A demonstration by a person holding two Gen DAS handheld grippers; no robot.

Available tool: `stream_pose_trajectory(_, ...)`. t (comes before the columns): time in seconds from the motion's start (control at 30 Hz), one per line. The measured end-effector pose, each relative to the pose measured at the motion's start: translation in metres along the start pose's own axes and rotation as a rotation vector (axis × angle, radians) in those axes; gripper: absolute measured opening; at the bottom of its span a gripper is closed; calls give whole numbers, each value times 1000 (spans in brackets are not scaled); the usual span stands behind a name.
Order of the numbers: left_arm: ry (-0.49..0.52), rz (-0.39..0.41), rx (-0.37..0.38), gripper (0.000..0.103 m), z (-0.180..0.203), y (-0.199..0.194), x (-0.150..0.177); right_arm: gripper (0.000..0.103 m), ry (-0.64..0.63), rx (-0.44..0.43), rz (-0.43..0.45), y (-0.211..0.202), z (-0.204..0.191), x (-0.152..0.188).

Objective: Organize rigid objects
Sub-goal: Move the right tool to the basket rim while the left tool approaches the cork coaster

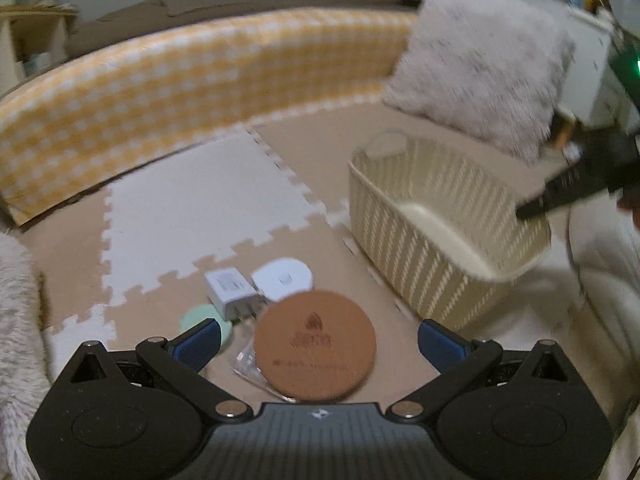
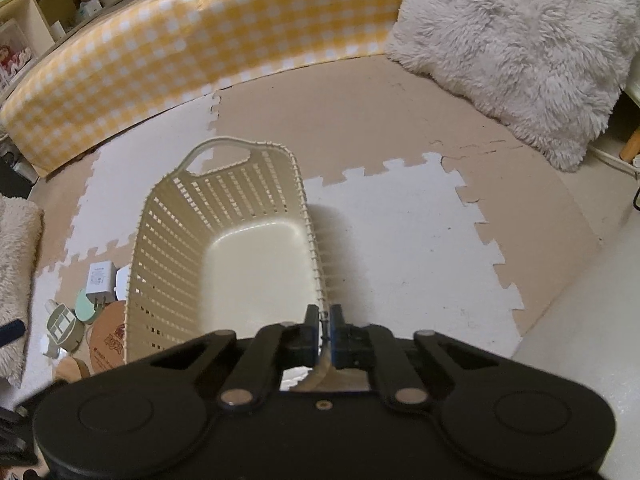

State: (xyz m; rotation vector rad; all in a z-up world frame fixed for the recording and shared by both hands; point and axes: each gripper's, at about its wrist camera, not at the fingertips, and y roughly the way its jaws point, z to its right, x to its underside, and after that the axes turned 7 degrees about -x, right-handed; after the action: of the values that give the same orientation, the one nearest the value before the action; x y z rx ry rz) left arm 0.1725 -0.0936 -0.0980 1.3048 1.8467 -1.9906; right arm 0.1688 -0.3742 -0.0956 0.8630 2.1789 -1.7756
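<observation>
My right gripper (image 2: 325, 322) is pinched tight on the near rim of the cream slatted basket (image 2: 168, 240), which is empty. My left gripper (image 1: 318, 346) gapes wide, holding nothing, with the cork coaster (image 1: 315, 348) just ahead between its fingers; the white charger (image 1: 230, 294) lies beyond. Risk: the thin rim could slip or the basket tip if I pull, and the flat coaster could skid from closing pads.

The left gripper (image 1: 318, 344) is hanging open over a brown disc (image 1: 315, 347), a white charger (image 1: 231, 293) lying beside it.
</observation>
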Motion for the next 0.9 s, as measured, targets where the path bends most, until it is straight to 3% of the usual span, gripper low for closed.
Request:
stream_pose_trajectory(0.17,82,-19,-13,103,6,21,6,5,-9,6,2,0,-1,1)
stream_pose_trajectory(0.33,61,-54,7,103,2,42,6,5,-4,1,3,0,-1,1)
stream_pose_trajectory(0.63,111,-105,4,103,10,74,9,5,7,-1,-5,2,0,1)
stream_pose_trajectory(0.9,57,-125,-2,103,5,92,2,5,4,1,-14,5,-1,1)
